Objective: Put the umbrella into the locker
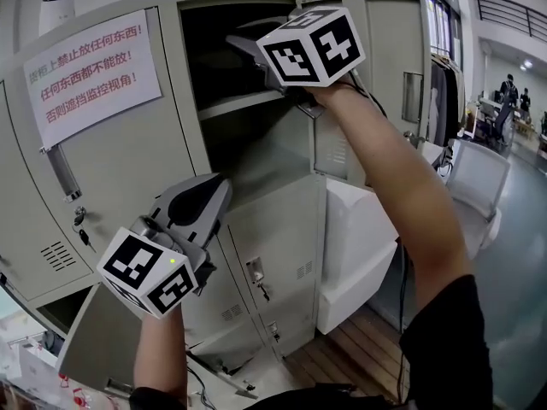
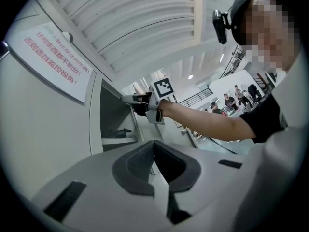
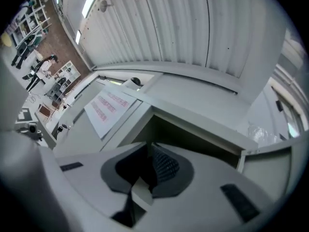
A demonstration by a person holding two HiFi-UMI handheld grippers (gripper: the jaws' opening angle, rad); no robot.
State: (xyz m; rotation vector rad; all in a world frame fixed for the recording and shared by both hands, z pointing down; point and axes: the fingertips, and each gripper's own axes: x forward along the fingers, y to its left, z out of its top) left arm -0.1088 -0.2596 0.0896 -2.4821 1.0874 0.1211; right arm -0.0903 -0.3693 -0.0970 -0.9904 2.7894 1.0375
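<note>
The right gripper [image 1: 233,40] is held high at the open locker [image 1: 248,102], arm outstretched; the left gripper [image 1: 222,184] is held low. Both sets of fingers are closed, empty.

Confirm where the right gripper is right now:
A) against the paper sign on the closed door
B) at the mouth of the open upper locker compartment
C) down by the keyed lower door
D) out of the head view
B: in the head view the right gripper is up at the mouth of the open upper compartment, well above the left gripper, which sits in front of the lower locker doors.
</note>
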